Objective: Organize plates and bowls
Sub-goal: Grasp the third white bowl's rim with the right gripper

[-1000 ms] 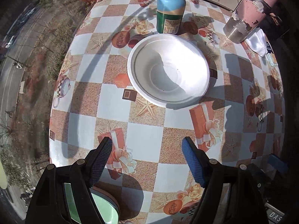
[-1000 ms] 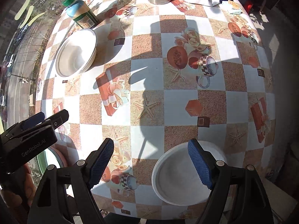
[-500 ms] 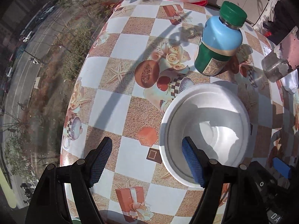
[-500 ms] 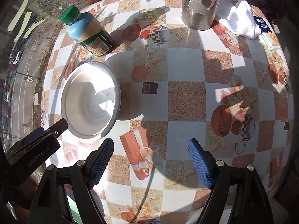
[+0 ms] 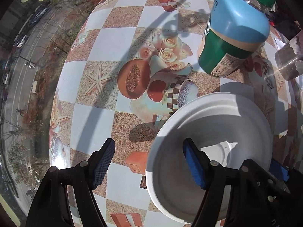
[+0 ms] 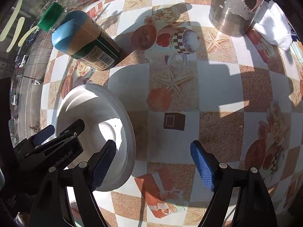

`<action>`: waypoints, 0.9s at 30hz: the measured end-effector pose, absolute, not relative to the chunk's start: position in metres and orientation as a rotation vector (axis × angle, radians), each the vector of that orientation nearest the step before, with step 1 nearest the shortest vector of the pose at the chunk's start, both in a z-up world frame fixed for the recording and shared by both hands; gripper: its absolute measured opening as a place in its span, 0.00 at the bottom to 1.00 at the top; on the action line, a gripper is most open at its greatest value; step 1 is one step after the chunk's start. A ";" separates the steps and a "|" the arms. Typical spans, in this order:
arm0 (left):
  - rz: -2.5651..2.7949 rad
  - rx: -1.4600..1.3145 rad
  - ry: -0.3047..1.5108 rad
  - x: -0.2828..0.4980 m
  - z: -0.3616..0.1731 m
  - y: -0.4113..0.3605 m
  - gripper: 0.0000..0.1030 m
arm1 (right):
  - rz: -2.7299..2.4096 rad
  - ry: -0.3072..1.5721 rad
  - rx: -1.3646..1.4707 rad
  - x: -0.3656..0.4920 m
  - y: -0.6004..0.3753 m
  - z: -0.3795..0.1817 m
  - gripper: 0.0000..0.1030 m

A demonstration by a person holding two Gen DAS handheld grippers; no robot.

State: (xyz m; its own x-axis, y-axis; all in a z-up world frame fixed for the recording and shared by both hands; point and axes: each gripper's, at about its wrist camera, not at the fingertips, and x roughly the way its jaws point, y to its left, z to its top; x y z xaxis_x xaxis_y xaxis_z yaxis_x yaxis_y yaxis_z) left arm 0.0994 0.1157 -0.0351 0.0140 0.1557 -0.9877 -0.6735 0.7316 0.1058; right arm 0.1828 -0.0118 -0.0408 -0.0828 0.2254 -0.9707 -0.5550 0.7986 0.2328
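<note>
A white bowl (image 5: 208,132) stands on the patterned table, low and right in the left wrist view. My left gripper (image 5: 149,164) is open and straddles the bowl's near-left rim, with its right finger (image 5: 195,170) inside the bowl and its left finger (image 5: 102,162) outside over the table. The same bowl (image 6: 94,113) shows at the left in the right wrist view, with the left gripper's body on it. My right gripper (image 6: 153,166) is open and empty; its left finger (image 6: 104,162) is over the bowl's right rim.
A blue and green bottle (image 5: 233,37) stands just behind the bowl; it also shows in the right wrist view (image 6: 85,41). A worn pink metal cup (image 6: 236,5) and a white cloth (image 6: 272,28) are at the back right. The table's left edge (image 5: 56,98) runs along a window.
Both grippers moved forward toward the bowl. The left gripper's right finger went from the bowl's near rim to inside it. The right gripper came close beside the bowl.
</note>
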 end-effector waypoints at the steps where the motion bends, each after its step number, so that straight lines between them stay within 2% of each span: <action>1: 0.662 -0.465 1.420 0.101 -0.035 0.114 0.67 | 0.656 1.528 -0.271 0.182 -0.011 -0.042 0.72; 2: 0.639 -0.464 1.423 0.101 -0.035 0.111 0.62 | 0.659 1.537 -0.266 0.183 -0.011 -0.044 0.58; 5: 0.564 -0.446 1.438 0.105 -0.034 0.099 0.39 | 0.685 1.571 -0.257 0.180 -0.009 -0.049 0.36; 6: 0.550 -0.433 1.446 0.105 -0.034 0.094 0.38 | 0.701 1.582 -0.248 0.178 -0.008 -0.050 0.33; 8: 0.540 -0.428 1.449 0.103 -0.034 0.086 0.38 | 0.738 1.608 -0.233 0.175 -0.009 -0.051 0.20; 10: 0.532 -0.428 1.456 0.096 -0.034 0.076 0.38 | 0.748 1.614 -0.254 0.169 -0.010 -0.051 0.16; 27: 0.486 -0.450 1.540 -0.012 -0.037 -0.058 0.38 | 0.750 1.683 -0.387 0.066 -0.111 -0.047 0.16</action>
